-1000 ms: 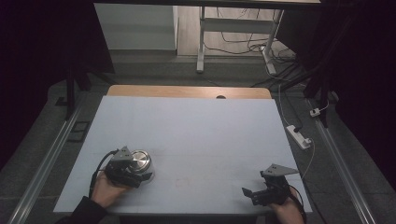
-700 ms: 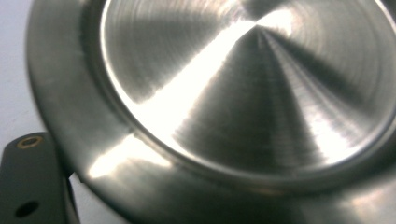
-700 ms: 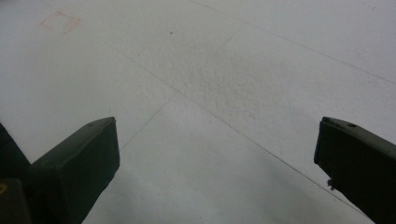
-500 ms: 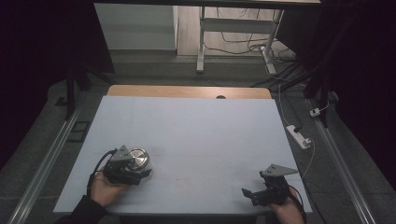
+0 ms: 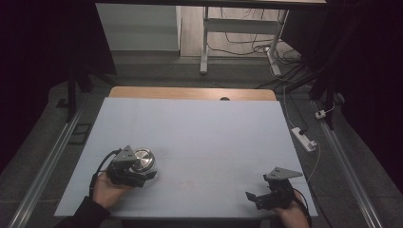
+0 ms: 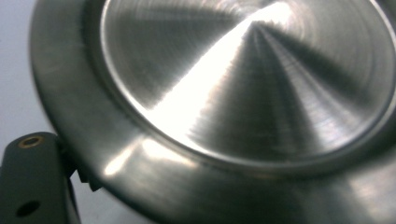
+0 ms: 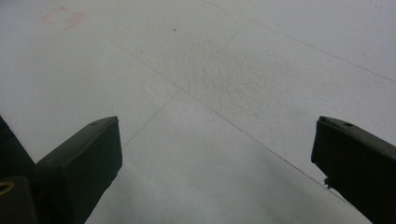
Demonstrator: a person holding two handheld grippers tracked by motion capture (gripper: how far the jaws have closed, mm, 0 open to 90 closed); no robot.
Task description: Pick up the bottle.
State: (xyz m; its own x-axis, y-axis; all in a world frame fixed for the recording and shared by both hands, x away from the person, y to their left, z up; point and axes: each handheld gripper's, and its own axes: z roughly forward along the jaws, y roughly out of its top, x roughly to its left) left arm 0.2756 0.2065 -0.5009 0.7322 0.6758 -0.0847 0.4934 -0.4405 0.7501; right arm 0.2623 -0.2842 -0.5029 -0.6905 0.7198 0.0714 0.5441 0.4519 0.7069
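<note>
Left gripper (image 5: 142,175): clamped on the steel bowl's (image 5: 142,160) rim, near the table's (image 5: 204,128) front-left corner.
Advice: lift slowly and level, since a thin rim can slip.
Right gripper (image 5: 253,198): jaws wide, empty, front-right corner.
Change: left jaws, wider a second ago, are now shut on the rim.

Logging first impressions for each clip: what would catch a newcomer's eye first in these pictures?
The shiny round metal lid stands out at the near left of the pale table, its brushed face catching the light in the left gripper view. The left gripper has just closed on its edge. At the near right, the right gripper rests with jaws wide apart and nothing between them.
</note>
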